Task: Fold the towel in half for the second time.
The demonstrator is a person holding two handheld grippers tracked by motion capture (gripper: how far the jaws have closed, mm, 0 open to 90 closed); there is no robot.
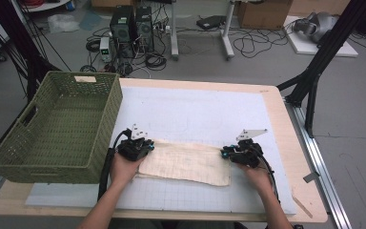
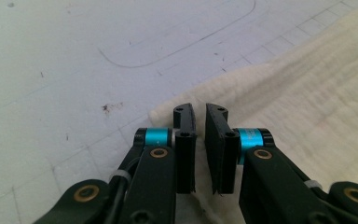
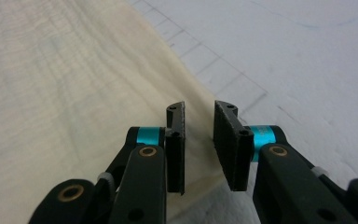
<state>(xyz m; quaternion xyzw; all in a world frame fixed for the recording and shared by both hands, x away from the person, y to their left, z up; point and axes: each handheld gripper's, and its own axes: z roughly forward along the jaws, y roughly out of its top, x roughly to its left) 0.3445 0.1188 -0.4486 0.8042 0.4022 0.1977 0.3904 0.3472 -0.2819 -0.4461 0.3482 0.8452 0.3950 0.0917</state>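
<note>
Cloth (image 1: pixel 186 163) lies lengthwise between both hands. Left hand-held gripper (image 2: pixel 199 122) slightly parted at its left end; right hand-held gripper (image 3: pixel 199 122) spread over right edge.

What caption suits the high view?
Two hand-held grippers, left and right, meet a folded cream cloth beside a green basket.

1. The basket (image 1: pixel 57 126) walls off the table's left side, just beside the left gripper (image 1: pixel 148 146).
2. The mat (image 1: pixel 200 112) lies bare beyond the cloth (image 1: pixel 186 163), open to the far edge.
3. Bare mat also lies right of the right gripper (image 1: pixel 225 153).
4. The cloth lies flat between both grippers.
</note>
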